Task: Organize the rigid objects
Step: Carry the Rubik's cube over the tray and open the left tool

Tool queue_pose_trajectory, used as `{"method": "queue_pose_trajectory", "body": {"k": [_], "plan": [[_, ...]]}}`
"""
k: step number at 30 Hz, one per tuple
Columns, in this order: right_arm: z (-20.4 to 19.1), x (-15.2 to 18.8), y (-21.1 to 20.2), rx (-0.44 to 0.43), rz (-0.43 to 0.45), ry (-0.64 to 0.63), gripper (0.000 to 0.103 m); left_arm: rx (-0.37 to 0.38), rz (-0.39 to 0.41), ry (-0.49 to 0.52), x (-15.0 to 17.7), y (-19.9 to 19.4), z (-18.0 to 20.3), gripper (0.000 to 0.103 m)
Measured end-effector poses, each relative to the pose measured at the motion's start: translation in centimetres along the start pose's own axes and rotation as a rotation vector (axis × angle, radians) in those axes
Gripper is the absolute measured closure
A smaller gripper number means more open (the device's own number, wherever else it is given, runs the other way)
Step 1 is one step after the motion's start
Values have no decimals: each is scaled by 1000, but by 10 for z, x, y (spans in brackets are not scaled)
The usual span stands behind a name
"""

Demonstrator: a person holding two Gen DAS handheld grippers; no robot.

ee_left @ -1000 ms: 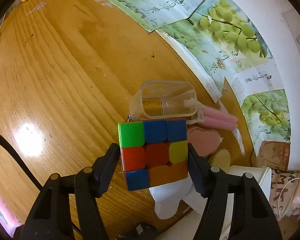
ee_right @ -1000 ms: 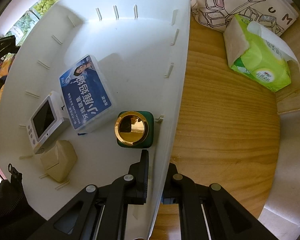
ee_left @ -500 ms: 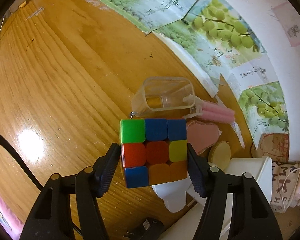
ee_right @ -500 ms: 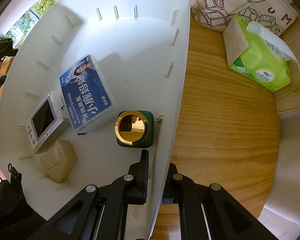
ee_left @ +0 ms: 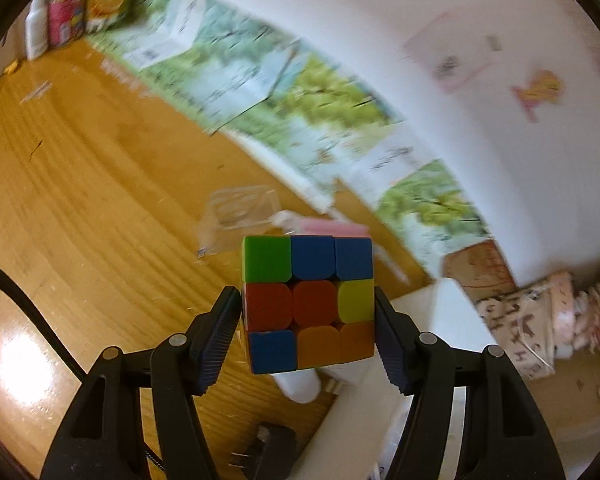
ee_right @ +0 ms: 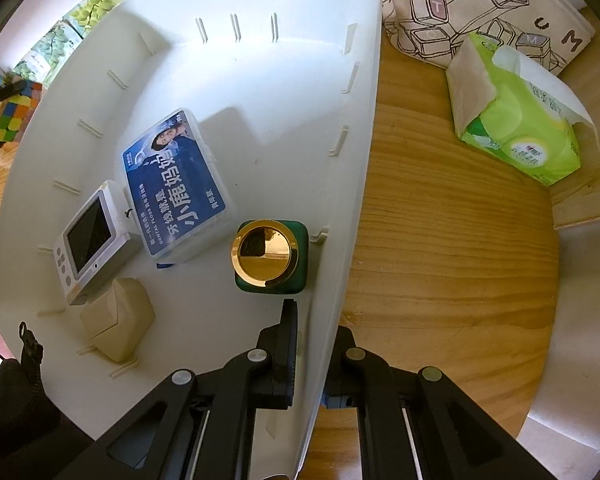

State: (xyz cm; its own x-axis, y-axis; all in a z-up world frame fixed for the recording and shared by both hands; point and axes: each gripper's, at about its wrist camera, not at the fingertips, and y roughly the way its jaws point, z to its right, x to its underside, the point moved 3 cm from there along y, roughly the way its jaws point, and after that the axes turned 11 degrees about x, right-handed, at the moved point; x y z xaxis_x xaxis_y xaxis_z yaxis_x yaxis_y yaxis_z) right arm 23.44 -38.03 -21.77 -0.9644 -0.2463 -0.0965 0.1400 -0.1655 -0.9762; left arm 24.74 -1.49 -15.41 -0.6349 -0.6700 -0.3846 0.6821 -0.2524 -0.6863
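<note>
Holding the puzzle cube point(ee_left: 308, 304) between the fingers of our left gripper point(ee_left: 308, 320), we have it lifted clear of the wooden tabletop point(ee_left: 80, 200), the two pads pinching its opposite side faces at about mid-height. In the right wrist view the same cube shows small at the far left edge, just outside the white bin point(ee_right: 364, 120).

Our right gripper point(ee_right: 312, 344) points down with its fingers nearly pressed together, clamped on the bin's near wall, one finger inside and one outside. We judge this to be a steadying hold while the cube comes over.

Inside the bin lie a blue floss box point(ee_right: 176, 184), a small white device with a screen point(ee_right: 92, 240), a beige block point(ee_right: 116, 320) and a green jar with a gold lid point(ee_right: 266, 256), all crowded toward the near end. The far end of the bin floor is bare, and that looks to us the natural place for the cube.

As for handling, we expect the cube to be light and stiff, with smooth plastic faces that could slide under the pads. Its layers can twist, so a grip across flat opposite faces, as now, seems safer than one on corners or edges. A clear plastic container point(ee_left: 240, 216) and something pink point(ee_left: 328, 228) remain on the tabletop beyond, blurred.
</note>
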Motion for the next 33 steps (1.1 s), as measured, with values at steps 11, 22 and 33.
{"method": "queue_pose_trajectory", "body": {"k": [11, 22, 33], "plan": [[-1, 1, -3, 0, 8, -13, 93, 139, 29, 227, 24, -28, 53, 36], [0, 1, -3, -7, 13, -15, 93, 285, -101, 418, 74, -31, 90, 38], [0, 0, -4, -12, 14, -12, 93, 303, -263, 534, 123, -22, 110, 37]]}}
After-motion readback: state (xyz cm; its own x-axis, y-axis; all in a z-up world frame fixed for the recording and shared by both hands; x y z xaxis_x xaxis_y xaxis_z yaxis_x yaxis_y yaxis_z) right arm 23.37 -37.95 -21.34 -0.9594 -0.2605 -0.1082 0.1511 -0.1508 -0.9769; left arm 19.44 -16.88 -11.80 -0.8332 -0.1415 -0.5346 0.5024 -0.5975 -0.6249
